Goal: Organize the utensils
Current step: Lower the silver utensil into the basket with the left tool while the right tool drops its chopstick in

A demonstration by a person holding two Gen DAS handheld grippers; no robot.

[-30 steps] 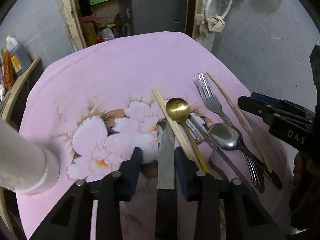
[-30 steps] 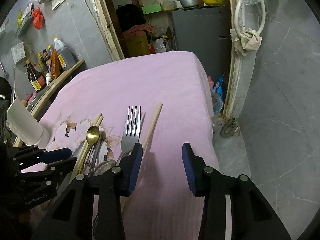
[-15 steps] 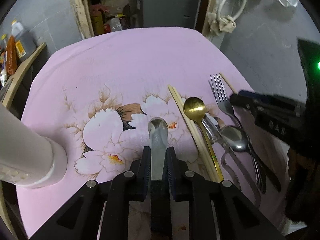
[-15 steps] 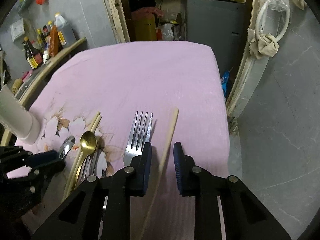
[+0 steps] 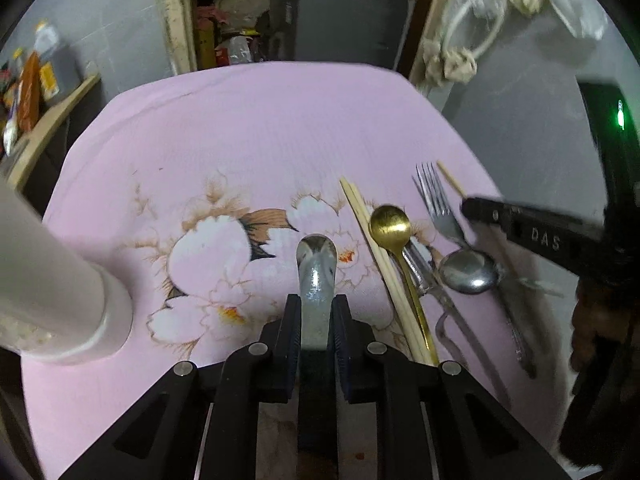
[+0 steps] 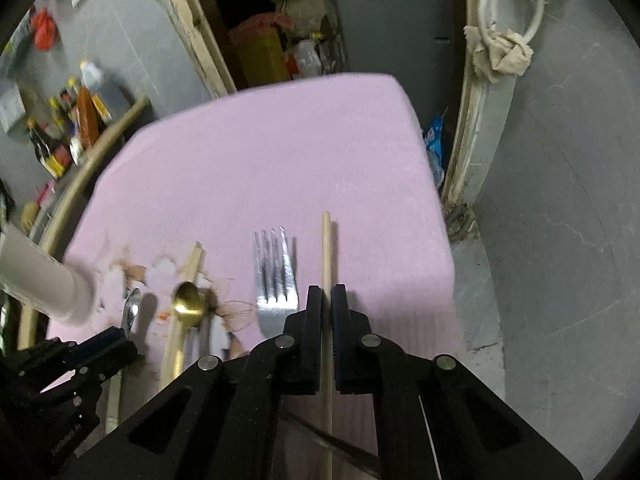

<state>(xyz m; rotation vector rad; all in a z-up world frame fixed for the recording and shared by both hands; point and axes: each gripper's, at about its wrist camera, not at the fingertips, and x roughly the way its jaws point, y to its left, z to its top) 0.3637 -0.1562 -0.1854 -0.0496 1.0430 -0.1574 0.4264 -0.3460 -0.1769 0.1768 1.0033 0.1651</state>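
Observation:
My left gripper (image 5: 317,304) is shut on a table knife (image 5: 316,268), its rounded steel blade pointing forward over the pink floral cloth (image 5: 240,152). To its right lie a pair of wooden chopsticks (image 5: 380,264), a gold spoon (image 5: 390,224), a steel spoon (image 5: 468,272) and a fork (image 5: 436,208). My right gripper (image 6: 327,294) is shut on a single wooden chopstick (image 6: 326,248), just right of the fork (image 6: 276,272). The gold spoon (image 6: 187,304) lies further left in the right wrist view.
A white cylindrical holder (image 5: 48,288) stands at the left of the cloth. The table's right edge (image 6: 440,216) drops to a grey floor. Bottles (image 6: 80,112) stand on a wooden shelf at the left. A doorway with clutter is behind the table.
Both grippers went from open to shut: the left one closed on the knife, the right one on the single chopstick. Both views have shifted slightly.

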